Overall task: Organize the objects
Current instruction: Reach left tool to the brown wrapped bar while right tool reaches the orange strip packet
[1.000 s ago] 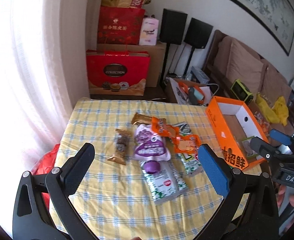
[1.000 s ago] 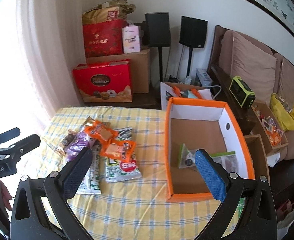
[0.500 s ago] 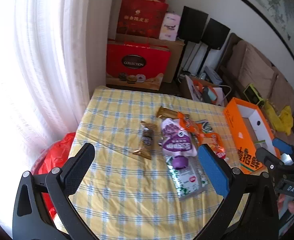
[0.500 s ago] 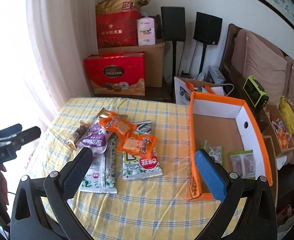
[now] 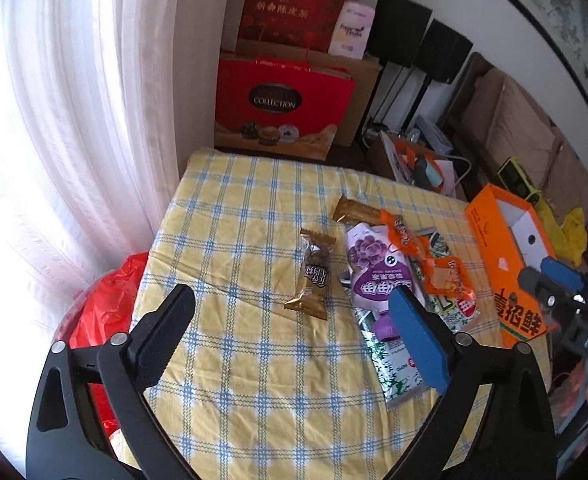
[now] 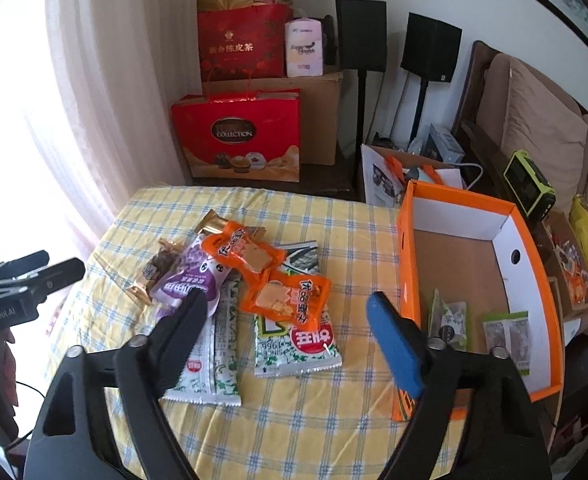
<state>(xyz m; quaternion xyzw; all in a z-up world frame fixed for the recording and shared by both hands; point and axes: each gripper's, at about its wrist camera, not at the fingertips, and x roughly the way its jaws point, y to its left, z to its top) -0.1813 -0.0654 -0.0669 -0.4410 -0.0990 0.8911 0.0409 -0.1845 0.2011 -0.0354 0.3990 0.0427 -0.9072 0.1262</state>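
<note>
- The left gripper (image 5: 289,322) hangs above the near left of the checked tablecloth (image 5: 253,380), fingers wide apart and holding nothing.
- The right gripper (image 6: 285,322) is likewise spread wide and empty, poised over the snack pile just left of the orange box (image 6: 534,264).
- The snacks lie mid-table, overlapping: a purple grape pouch (image 6: 191,276) on the left, two orange packets (image 6: 249,250) (image 6: 289,296) on top, a green-and-white seaweed bag (image 6: 298,344) under them, and a long white-and-green sachet (image 6: 209,356) nearest.
- A brown-and-gold candy bar (image 5: 314,276) sits apart, just left of the pile, with a second gold wrapper (image 5: 354,212) at the far edge.
- The box already holds two small green packets (image 6: 448,326) (image 6: 508,334) at its near end.
- All of these look light, thin and floppy, with glossy film likely to slip. I would pinch a crimped end seal or a free corner rather than the puffed middle.
- The upper orange packet looks easiest to take first, since it lies on top; lifting lower bags may drag their neighbours.
- The pouch's spout cap is probably its stiffest hold.
</note>
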